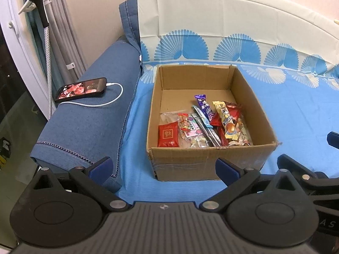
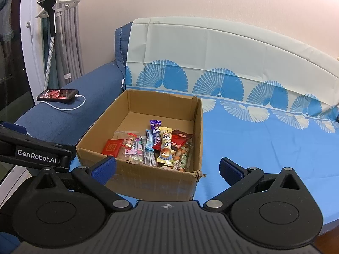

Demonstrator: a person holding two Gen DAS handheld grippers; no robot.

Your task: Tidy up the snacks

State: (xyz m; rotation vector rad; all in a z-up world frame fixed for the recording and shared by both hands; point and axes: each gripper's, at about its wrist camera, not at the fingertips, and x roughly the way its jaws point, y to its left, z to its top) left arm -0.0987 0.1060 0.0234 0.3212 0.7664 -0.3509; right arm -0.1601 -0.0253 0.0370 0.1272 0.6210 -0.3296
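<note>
Nearest the sofa seat's front edge, the left hand-held gripper (image 1: pixel 163 169) and right hand-held gripper (image 2: pixel 167 169) hang released, grasping nothing. Beyond, the snacks (image 1: pixel 203 124) crowd the cardboard box's (image 1: pixel 203 160) near wall; overlapping wrappers could make 1 pinch lift 2 packets

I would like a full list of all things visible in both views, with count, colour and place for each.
cardboard box: one, brown, open, on the blue sheet
snack packets: several, red, purple, yellow, clear, in the box's near part
red packet: one, leftmost in the box
blue sheet: one, blue with fan print, over seat and backrest
armrest: one, dark blue, left of the box
phone: one, black, screen lit, on the armrest
cable: one, white, plugged into the phone
left tool: one, black with blue pads, open, empty
right tool: one, same, open, empty
</note>
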